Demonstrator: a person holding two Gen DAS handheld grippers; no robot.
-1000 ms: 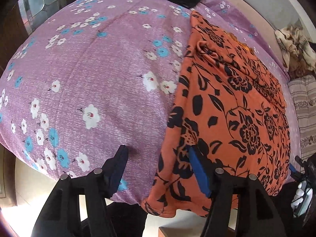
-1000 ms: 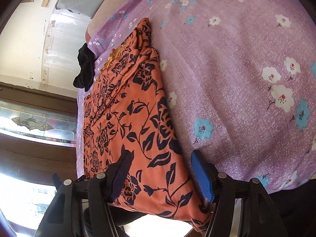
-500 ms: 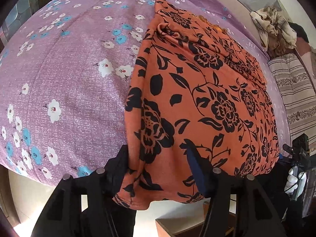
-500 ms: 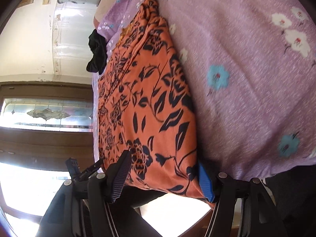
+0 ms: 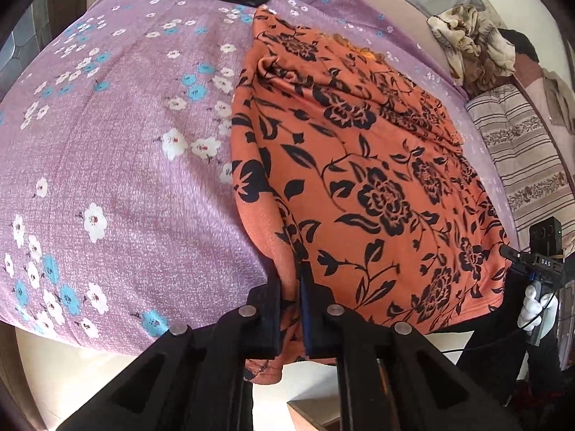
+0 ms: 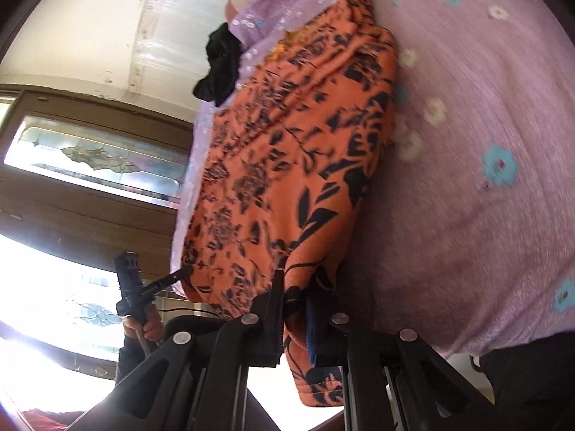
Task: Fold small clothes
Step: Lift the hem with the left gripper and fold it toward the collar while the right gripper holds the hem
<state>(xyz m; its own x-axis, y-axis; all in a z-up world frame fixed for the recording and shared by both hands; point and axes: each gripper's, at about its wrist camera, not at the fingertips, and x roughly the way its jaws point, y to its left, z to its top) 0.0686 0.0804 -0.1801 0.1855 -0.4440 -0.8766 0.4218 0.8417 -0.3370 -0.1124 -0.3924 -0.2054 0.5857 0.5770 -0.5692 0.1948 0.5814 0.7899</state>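
Both the left gripper [image 5: 291,276] and right gripper [image 6: 294,287] pinch the orange garment's [image 5: 359,179] 6 o'clock hem (jaws nearly closed) on the purple bedsheet [image 5: 107,161].

Orange black-floral garment [image 5: 363,165], flat on bed, hem overhanging

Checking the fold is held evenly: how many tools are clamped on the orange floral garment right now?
2. The left tool is shut on the orange floral garment at its near left corner; the right tool pinches the near right corner, both at the bed's edge.
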